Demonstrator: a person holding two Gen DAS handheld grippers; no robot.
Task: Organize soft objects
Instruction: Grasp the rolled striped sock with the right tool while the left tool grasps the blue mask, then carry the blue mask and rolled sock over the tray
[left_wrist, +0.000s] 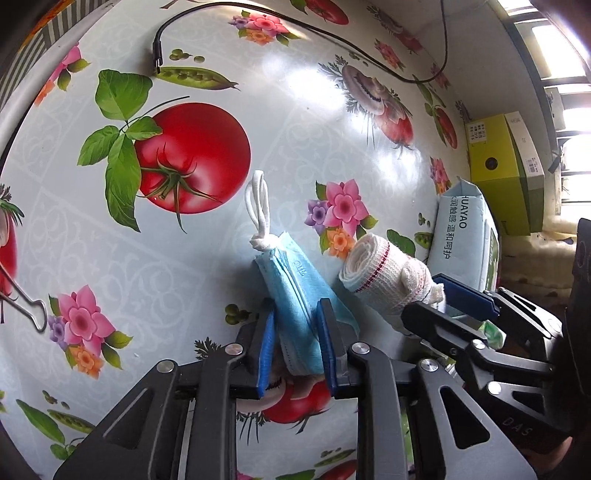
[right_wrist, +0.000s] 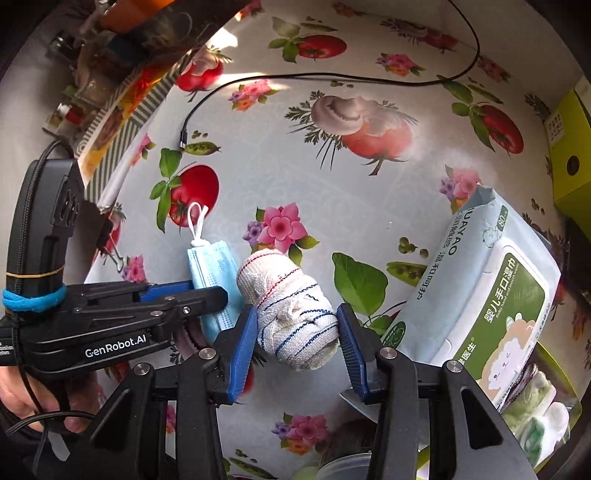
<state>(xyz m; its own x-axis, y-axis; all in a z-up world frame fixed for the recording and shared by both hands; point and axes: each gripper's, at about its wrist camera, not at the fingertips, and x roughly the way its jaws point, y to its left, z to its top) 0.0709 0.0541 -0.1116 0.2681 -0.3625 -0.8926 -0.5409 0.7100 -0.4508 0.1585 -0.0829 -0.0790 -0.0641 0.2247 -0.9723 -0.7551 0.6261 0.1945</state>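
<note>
Black hand-held gripper w/ blue pads, silver screws, poss. "GenRobot.AI" logo.

Tablecloth glossy, smooth plastic-looking sheet with printed tomatoes and flowers, window glare on it; face mask soft matt blue nonwoven cloth, ear loops white cord; bandage roll coarse open-weave white cloth, red and blue threads, rough; wipes pack smooth plastic film, slight sheen; left gripper and right gripper matt black hard plastic, ribbed blue pads, shiny metal pins; cable black, smooth; box yellow-green cardboard, matt.
</note>
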